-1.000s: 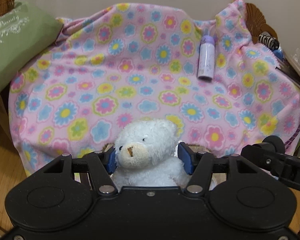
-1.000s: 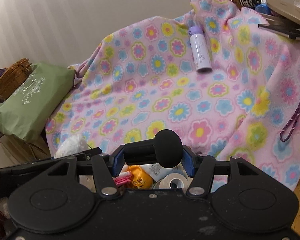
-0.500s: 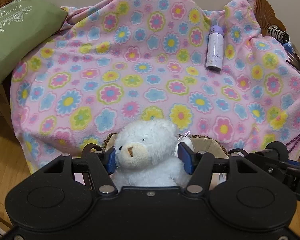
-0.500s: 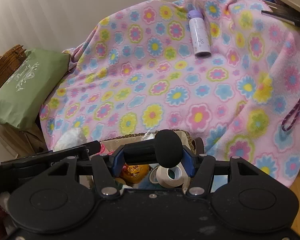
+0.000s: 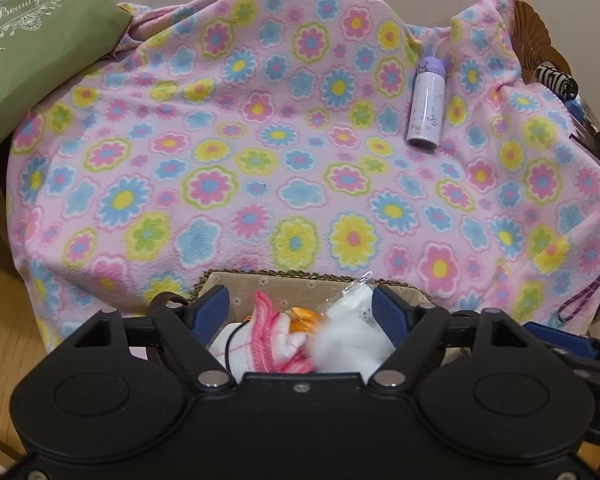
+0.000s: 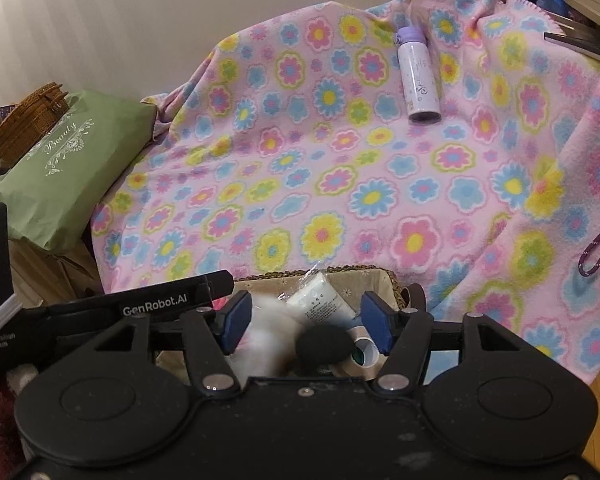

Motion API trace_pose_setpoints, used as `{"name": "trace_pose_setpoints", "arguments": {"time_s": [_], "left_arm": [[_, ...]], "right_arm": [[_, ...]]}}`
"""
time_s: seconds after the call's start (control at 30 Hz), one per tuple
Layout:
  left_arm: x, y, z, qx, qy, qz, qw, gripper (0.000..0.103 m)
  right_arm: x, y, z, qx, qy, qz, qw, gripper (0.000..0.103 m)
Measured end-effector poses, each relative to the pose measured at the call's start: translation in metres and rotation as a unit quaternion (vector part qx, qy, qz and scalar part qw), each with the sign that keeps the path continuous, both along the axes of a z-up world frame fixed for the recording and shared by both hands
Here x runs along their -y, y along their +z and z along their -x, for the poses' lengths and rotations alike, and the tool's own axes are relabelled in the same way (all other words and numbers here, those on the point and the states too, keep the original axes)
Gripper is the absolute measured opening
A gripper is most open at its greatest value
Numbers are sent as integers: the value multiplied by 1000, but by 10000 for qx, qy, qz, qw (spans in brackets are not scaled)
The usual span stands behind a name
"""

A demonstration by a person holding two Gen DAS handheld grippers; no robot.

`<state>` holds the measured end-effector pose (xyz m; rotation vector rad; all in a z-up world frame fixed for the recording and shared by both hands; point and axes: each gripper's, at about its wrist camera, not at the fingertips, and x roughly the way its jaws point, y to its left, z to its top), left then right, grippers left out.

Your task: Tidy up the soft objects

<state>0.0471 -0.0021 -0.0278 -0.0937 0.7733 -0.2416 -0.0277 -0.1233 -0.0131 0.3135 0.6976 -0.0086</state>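
Left wrist: your left hand-held gripper (image 5: 302,316) is just opening, empty, releasing the white bear (image 5: 346,344) at six o'clock; keep lifting clear of the basket (image 5: 300,280).

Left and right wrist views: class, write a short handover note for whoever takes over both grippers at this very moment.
Left gripper: open, jaws have just been opening; the white bear, blurred, sits loose between them over the basket.
Right gripper: open, jaws have just been opening; a black foam ball lies between the pads, clear of both.
Done: bear is at the basket, among other small items.
Left: probably the blanket and green cushion; a bottle lies on the blanket.
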Motion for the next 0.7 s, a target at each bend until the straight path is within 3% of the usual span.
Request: {"name": "trace_pose_setpoints", "arguments": {"time_s": [0.7], "left_arm": [[0, 4, 12, 116, 180, -469, 9987, 82]], "right_arm": [[3, 6, 9, 65, -304, 438, 9986, 70]]}}
